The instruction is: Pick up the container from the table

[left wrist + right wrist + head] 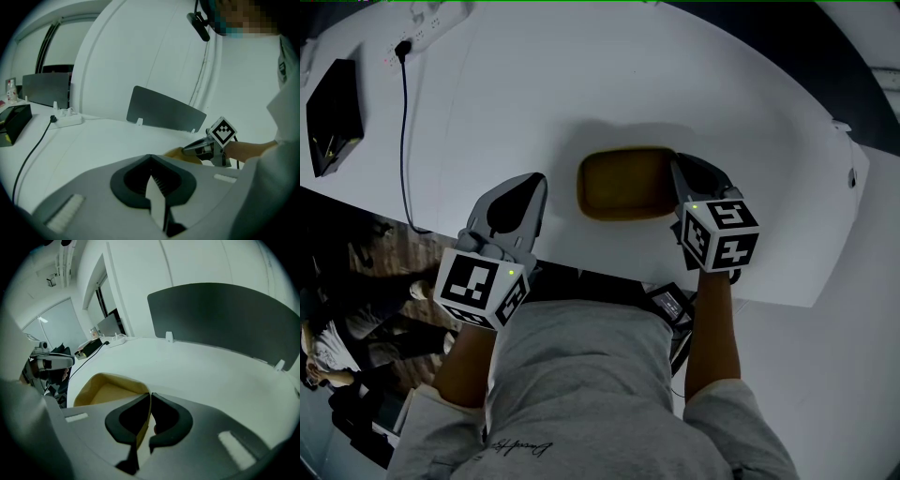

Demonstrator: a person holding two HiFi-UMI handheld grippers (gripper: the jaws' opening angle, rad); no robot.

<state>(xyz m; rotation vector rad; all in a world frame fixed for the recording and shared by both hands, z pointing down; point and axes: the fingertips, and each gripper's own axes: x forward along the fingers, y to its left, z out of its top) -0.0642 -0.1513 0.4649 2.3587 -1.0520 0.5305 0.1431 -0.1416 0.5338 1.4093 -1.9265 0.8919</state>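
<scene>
Container – thin, matt tan, paper-like; worktop smooth, matt white; right gripper matt grey plastic, black rubbery pads.

Open table beyond container and to its right; cable, power strip, black box crowd far-left edge.

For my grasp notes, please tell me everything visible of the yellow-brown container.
The container is a shallow, open tray, yellow-brown, rectangular with rounded corners, with a thin wall and a flat floor; it looks like thin plastic or pulp and is empty. It is open side up over the white table, in front of the person. The right gripper has its jaws shut on the thin wall at its right end. The left gripper is beside its left end, not touching.
</scene>
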